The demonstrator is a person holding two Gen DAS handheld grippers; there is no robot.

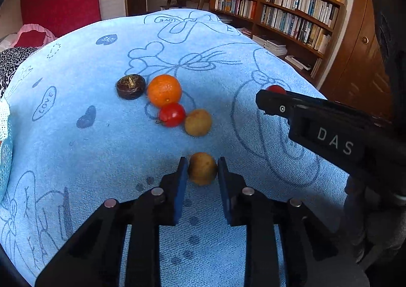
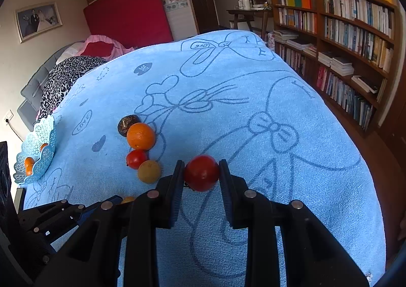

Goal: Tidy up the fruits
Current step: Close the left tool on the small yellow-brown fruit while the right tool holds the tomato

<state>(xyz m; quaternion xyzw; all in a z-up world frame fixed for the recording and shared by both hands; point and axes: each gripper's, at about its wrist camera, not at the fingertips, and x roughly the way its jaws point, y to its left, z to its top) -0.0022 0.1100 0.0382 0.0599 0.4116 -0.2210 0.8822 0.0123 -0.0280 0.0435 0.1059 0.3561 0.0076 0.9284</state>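
Clamped between my left gripper (image 1: 202, 169) fingers is a yellow-brown fruit (image 1: 202, 168), both pads pressed to its sides, just over the blue towel (image 1: 101, 160). My right gripper (image 2: 201, 172) is clenched on a red tomato (image 2: 202, 173), squeezed between its two pads above the same towel; from the left camera that gripper comes in from the right with the tomato peeking over its tip.

I'll take the orange (image 1: 164, 90) as my landmark. Just in front of it, touching, lies a second tomato (image 1: 172, 114), and a second yellow-brown fruit (image 1: 198, 122) sits against that tomato on the side nearer me. Just left of the orange is a dark brown fruit (image 1: 131, 86) with a dry stem. Well left of the orange, at the towel's edge, stands a light blue lattice basket (image 2: 38, 149) with some orange fruit (image 2: 29, 165) inside. Far beyond the orange, a bookshelf (image 2: 355, 33) lines the wall
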